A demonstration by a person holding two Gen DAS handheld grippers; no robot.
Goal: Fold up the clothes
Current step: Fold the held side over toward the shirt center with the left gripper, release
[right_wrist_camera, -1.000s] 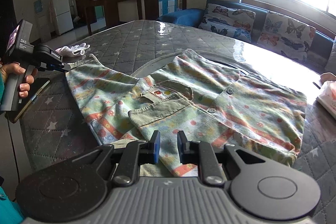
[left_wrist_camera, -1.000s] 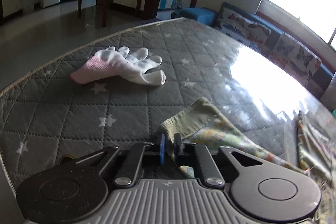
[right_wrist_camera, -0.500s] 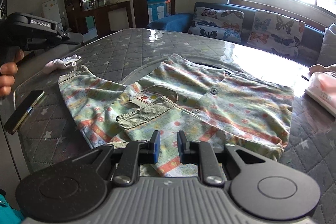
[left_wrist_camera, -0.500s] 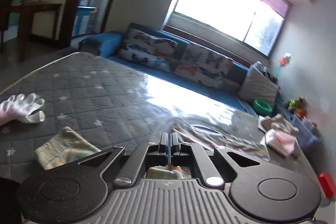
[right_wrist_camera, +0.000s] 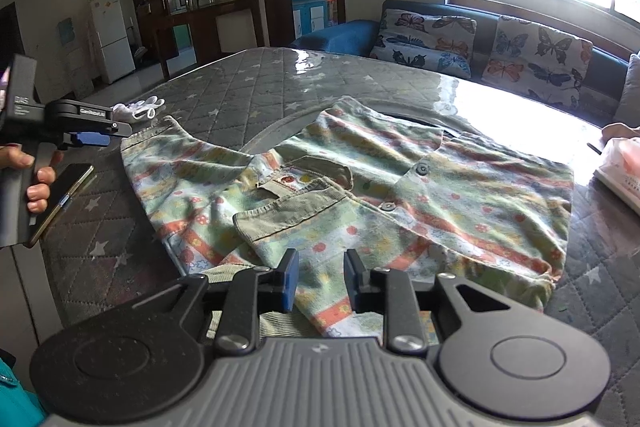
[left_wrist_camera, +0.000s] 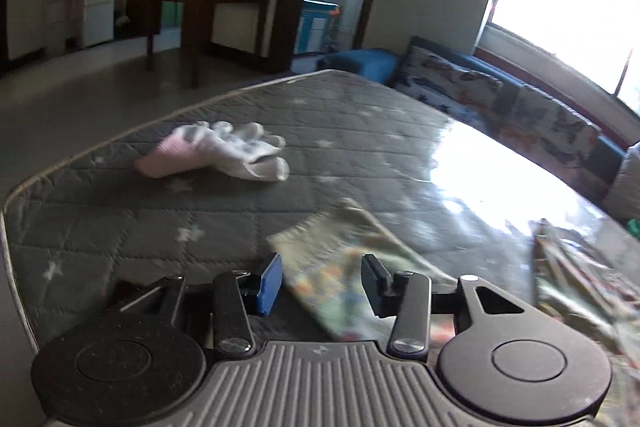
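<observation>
A child's shirt (right_wrist_camera: 400, 187) with green, orange and floral stripes and a corduroy collar lies spread, front up, on the grey quilted mattress (right_wrist_camera: 248, 95). My right gripper (right_wrist_camera: 322, 281) stands open just above the shirt's near edge, with cloth showing below the gap. A hand (right_wrist_camera: 36, 179) holds my left gripper (right_wrist_camera: 116, 131) at the shirt's left sleeve. In the left wrist view, my left gripper (left_wrist_camera: 322, 285) is wide open with the sleeve end (left_wrist_camera: 340, 251) lying below and between its fingers, not pinched.
A white and pink glove (left_wrist_camera: 216, 151) lies beyond the sleeve near the mattress corner. A phone (right_wrist_camera: 60, 199) rests at the left edge by the hand. A tissue pack (right_wrist_camera: 620, 171) sits far right. A butterfly-print sofa (right_wrist_camera: 480, 47) runs behind.
The left gripper, shut and aimed toward the window half a second ago, has swung back over the sleeve and opened wide. The right gripper's gap has widened slightly; the shirt has not moved.
</observation>
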